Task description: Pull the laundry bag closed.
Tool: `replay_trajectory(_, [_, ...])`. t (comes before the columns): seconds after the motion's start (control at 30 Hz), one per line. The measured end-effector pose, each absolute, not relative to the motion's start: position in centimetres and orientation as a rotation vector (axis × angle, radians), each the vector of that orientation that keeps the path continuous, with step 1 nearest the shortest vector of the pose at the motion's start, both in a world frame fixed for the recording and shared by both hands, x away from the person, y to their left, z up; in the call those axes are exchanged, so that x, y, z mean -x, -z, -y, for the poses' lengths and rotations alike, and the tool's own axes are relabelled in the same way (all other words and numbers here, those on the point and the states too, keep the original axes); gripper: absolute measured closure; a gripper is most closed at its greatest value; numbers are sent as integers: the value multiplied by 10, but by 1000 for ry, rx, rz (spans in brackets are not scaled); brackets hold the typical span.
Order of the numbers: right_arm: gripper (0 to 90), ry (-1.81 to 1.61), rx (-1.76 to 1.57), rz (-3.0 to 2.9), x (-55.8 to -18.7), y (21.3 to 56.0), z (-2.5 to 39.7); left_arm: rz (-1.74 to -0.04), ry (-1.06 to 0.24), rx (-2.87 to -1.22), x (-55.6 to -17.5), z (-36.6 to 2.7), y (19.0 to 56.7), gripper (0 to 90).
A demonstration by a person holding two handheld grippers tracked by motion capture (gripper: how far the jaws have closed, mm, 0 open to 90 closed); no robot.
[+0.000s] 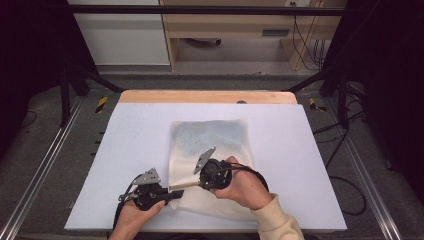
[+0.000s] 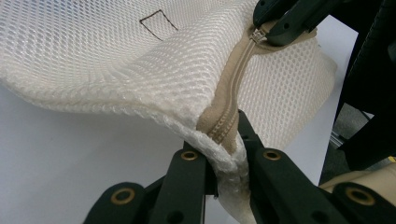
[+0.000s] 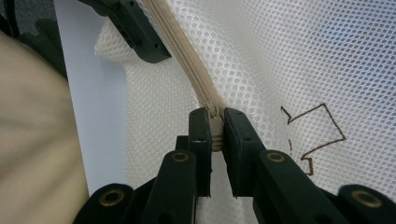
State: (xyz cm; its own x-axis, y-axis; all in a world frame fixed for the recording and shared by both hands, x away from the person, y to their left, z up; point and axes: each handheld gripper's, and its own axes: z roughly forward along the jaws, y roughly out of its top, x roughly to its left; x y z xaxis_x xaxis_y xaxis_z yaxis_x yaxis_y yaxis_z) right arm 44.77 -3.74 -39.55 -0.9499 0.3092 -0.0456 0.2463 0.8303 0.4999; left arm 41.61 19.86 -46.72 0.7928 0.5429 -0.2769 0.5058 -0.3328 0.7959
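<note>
A white mesh bag (image 1: 210,137) with a beige zipper (image 2: 233,79) lies in the middle of the white table (image 1: 300,150). My left gripper (image 2: 227,144) is shut on the bag's near corner at the zipper's end, lifting the mesh a little; in the high view the left gripper (image 1: 172,192) is at the front of the table. My right gripper (image 3: 213,128) is shut on the zipper pull (image 2: 257,36), a short way along the zipper from the left one. In the high view the right gripper (image 1: 200,184) points left over the bag's near edge. The zipper between them looks closed.
A brown stitched outline (image 3: 313,130) marks the mesh beside the right gripper. A cream sleeve (image 1: 277,222) comes in at the bottom. A wooden strip (image 1: 207,96) runs along the table's far edge, with cabinets (image 1: 120,35) and cables beyond. Bare table lies left and right of the bag.
</note>
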Motion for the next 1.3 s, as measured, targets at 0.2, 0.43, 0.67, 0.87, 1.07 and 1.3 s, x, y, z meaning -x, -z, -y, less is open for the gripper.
replay_trajectory(0.2, [819, -768, -458, -2881, -448, 394, 44, -784, -44, -1990, -416, -199, 467, 850])
replay_trajectory(0.43, [819, -776, -482, -2869, -446, 393, 53, -784, -41, -1994, -416, -198, 468, 850])
replay_trajectory(0.67, [819, -782, -499, -2857, -442, 392, 61, -782, -43, -2000, -416, -198, 469, 850])
replay_trajectory(0.87, [819, -783, -534, -2846, -439, 394, 73, -785, -46, -2006, -416, -197, 469, 850])
replay_trajectory(1.07, [819, -790, -570, -2833, -437, 397, 83, -786, -48, -2009, -416, -197, 469, 850])
replay_trajectory(1.3, [819, -786, -615, -2809, -436, 396, 93, -785, -59, -2011, -415, -198, 468, 850])
